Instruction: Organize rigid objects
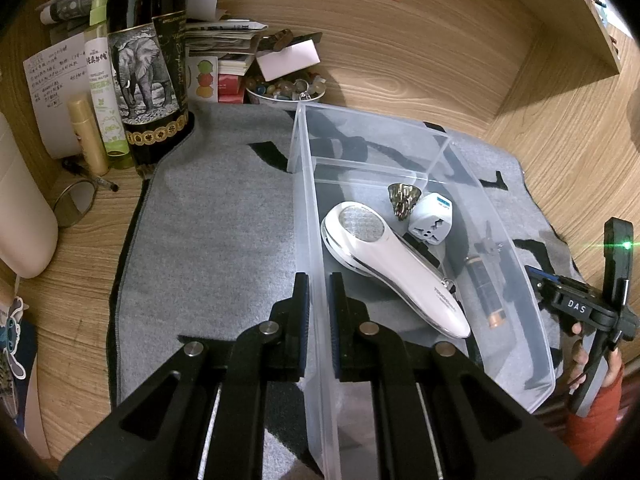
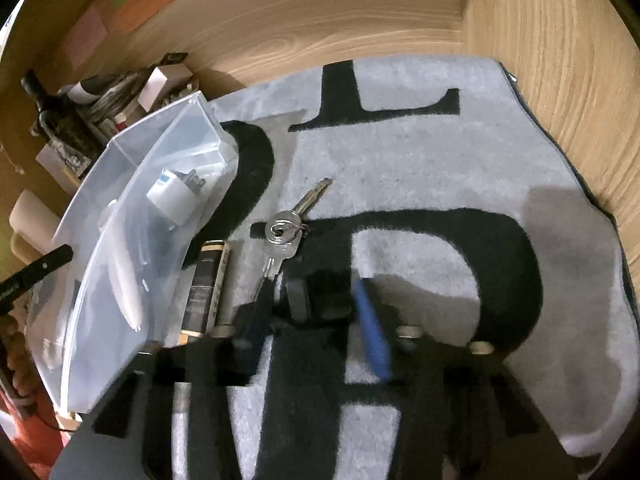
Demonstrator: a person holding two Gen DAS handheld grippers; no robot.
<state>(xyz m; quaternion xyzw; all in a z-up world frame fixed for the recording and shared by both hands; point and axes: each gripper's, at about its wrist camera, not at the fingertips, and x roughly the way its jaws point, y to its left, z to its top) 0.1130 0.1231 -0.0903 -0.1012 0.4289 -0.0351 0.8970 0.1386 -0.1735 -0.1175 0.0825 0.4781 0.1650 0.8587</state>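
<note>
A clear plastic bin lies on a grey mat. My left gripper is shut on its near left wall. Inside are a white handheld device, a white travel adapter and a metal cone-shaped piece. A dark cylinder shows through the bin's wall. In the right wrist view my right gripper is open above the mat, with a dark round object between its fingers. A bunch of keys lies just ahead. The dark cylinder lies beside the bin.
A dark bottle with an elephant label, spray bottles, papers and a bowl of beads crowd the back left. A small round mirror and pen lie left of the mat. Wooden walls close in the back and right.
</note>
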